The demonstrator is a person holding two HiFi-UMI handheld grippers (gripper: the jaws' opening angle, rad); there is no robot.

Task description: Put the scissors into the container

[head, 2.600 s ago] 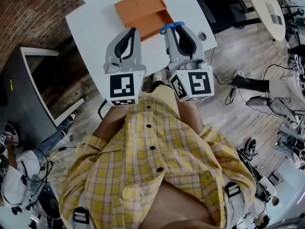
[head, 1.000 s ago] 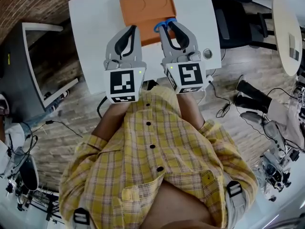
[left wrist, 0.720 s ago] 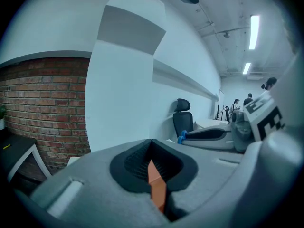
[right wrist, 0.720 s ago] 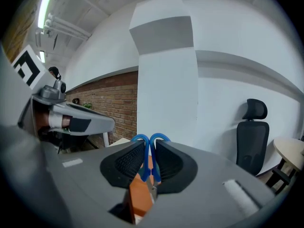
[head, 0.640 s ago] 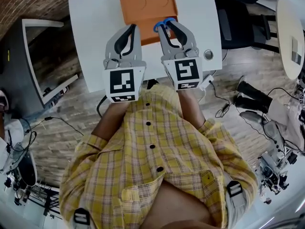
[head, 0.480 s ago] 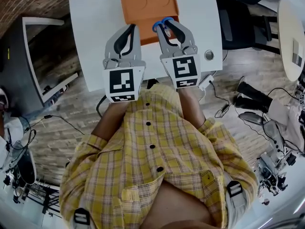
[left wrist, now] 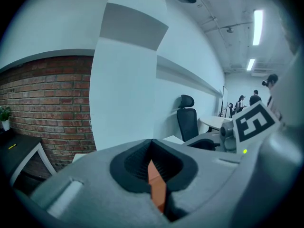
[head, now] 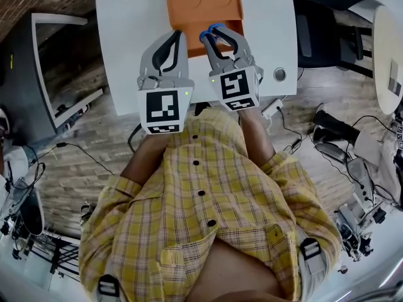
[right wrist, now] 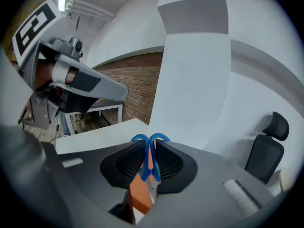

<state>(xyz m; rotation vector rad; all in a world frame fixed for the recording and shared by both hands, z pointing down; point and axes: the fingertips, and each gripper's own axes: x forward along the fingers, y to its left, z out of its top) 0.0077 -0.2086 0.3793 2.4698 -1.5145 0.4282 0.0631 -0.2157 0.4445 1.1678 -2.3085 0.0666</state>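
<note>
There are two grippers, the left gripper [head: 175, 39] and the right gripper [head: 219, 38], one pair of scissors [head: 206, 34], one orange container [head: 203, 4], one white table [head: 129, 30] and one black office chair [head: 318, 29] at the upper right.

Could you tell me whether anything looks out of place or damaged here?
Nothing stands out. The right gripper holds the blue-handled scissors at the near edge of the orange container, which lies flat on the white table.
</note>
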